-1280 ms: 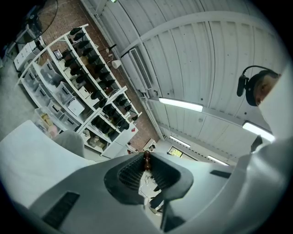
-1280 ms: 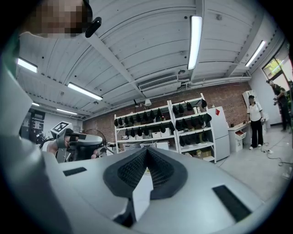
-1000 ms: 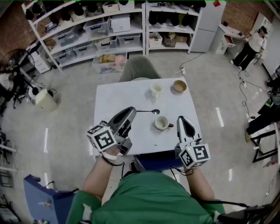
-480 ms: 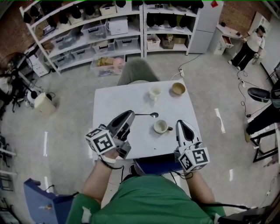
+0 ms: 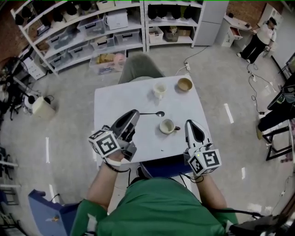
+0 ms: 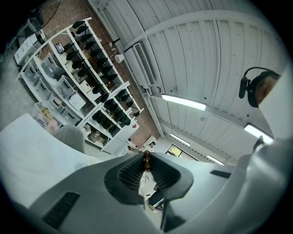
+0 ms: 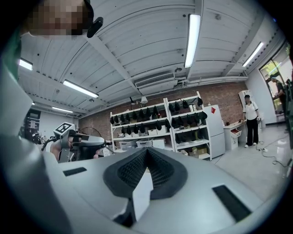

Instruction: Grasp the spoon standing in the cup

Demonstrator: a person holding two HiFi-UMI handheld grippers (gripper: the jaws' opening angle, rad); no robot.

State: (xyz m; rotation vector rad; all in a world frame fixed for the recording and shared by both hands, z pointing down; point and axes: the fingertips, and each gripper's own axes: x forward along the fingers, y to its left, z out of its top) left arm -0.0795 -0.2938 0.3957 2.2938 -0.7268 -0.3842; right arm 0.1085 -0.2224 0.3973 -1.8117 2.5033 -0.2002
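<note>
A green shirt (image 5: 156, 209). The left gripper (image 5: 133, 113) and right gripper (image 5: 190, 123) are smooth grey shells with black ribbed fingers (image 7: 159, 171) and white cubes (image 5: 105, 143) bearing black square markers.

Place: workshop-type lab.
Top of frame: white shelving racks (image 5: 83, 34) holding storage bins (image 5: 130, 37); brick wall (image 5: 239, 7).
Floor: bare concrete floor (image 5: 60, 115), loose cables (image 5: 256, 87).

Surface (image 5: 110, 103): white square top, standing on the grey floor (image 5: 69, 138).
Handled cup (image 5: 167, 126): pale, upright, right of the surface's middle, handle pointing right.
Tall cup (image 5: 159, 90): white, upright, beyond the handled cup, near the far edge.
Bowl (image 5: 185, 84): tan, beyond and right of the handled cup, at the far right corner.
Dark speck (image 5: 162, 150): nearer than the handled cup; too small to identify.
</note>
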